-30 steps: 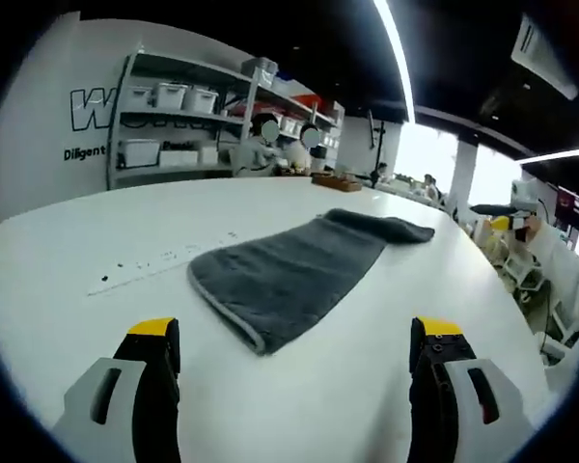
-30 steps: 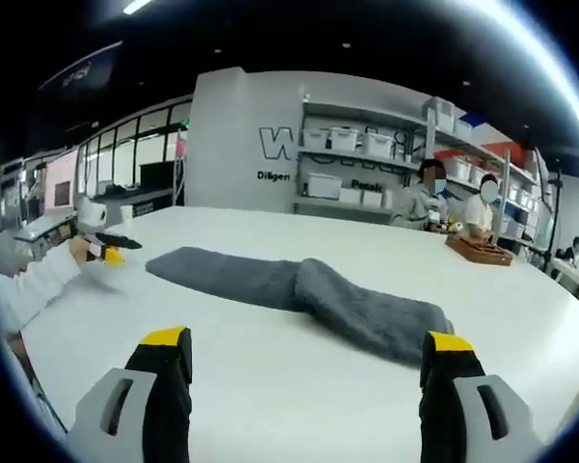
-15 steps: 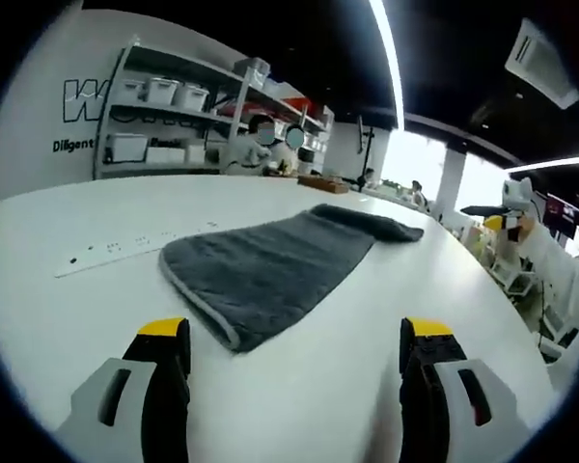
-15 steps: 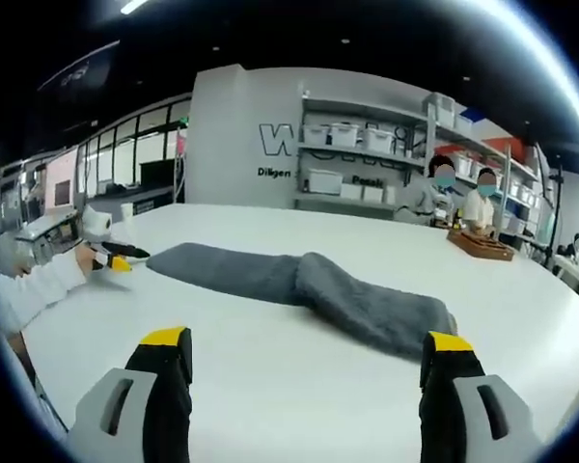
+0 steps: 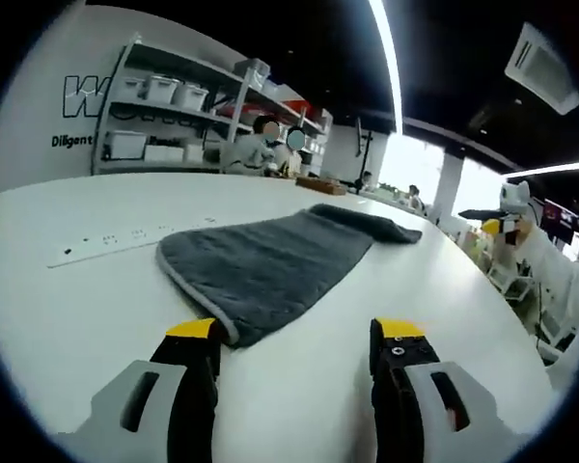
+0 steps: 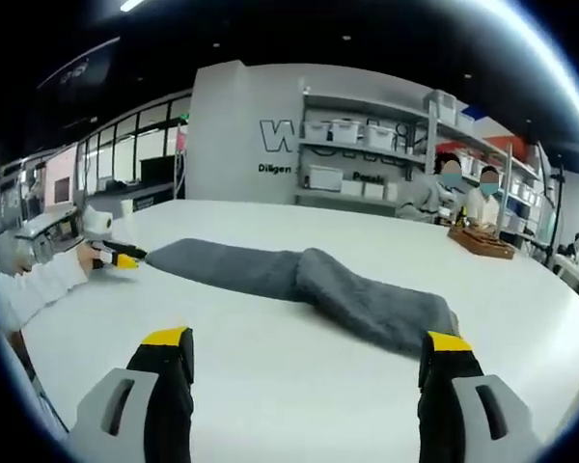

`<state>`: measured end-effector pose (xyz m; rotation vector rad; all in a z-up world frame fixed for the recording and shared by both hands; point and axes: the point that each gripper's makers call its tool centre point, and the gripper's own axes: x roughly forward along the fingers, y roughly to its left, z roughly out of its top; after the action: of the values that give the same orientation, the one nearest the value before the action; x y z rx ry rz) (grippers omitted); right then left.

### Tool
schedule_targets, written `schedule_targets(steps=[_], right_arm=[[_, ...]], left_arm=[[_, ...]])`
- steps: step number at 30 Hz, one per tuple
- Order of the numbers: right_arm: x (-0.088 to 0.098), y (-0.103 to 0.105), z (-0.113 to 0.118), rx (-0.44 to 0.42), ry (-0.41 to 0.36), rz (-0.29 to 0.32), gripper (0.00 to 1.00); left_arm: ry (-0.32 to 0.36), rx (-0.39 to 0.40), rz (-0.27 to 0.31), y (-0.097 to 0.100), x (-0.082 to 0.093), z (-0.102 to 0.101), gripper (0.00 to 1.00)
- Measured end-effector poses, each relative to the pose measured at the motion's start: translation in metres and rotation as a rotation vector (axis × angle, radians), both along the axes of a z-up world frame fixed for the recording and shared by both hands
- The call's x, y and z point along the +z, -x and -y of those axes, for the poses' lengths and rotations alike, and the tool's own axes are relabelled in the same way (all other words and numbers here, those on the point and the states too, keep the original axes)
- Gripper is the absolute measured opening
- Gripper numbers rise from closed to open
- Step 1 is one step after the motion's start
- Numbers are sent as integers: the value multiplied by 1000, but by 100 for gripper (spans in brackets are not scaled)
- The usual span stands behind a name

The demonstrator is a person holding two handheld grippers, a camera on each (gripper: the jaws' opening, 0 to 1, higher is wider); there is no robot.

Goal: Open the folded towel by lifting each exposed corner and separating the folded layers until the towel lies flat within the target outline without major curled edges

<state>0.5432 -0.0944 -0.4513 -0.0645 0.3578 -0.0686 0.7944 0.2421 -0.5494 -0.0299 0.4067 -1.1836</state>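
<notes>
In the left gripper view, the left gripper point(image 5: 296, 338) hovers low over the white table point(image 5: 68, 309) with its jaws parted and nothing between them — the grey towel point(image 5: 270, 265) lies just ahead, its near corner close to the left jaw tip. In the right gripper view, the right gripper point(image 6: 306, 345) is wide open and empty, the towel point(image 6: 309, 289) stretched across the table point(image 6: 289, 381) beyond it, its right half bunched in a thicker fold — the left gripper point(image 6: 116, 258) sits at the towel's far left end.
</notes>
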Motion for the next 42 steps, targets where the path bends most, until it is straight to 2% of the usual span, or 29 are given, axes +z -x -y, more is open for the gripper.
schedule_targets(steps=[5,9,16,21,29,34,38,42], right_arm=[[2,-1,1,2,6,2,97],[2,-2,1,2,8,-1,97],[-1,-3,0,6,8,-6,96],[-3,-3,1,5,4,-13,95],[1,1,4,-4,8,-10,94],[0,2,4,-5,9,-14,94],[-2,0,2,-1,7,-21,94],[-3,-2,-2,5,5,-23,94]], left_arm=[[-15,3,26,-3,-1,-2,47],[-41,8,31,-10,-4,-4,27],[-91,-18,72,-14,-8,-3,7],[-89,-21,70,-16,-7,-6,3],[-153,-35,59,-16,-3,-18,2],[-153,-21,21,-16,0,-28,2],[-210,19,19,-24,-4,-45,2],[-222,48,-4,-29,-4,-61,2]])
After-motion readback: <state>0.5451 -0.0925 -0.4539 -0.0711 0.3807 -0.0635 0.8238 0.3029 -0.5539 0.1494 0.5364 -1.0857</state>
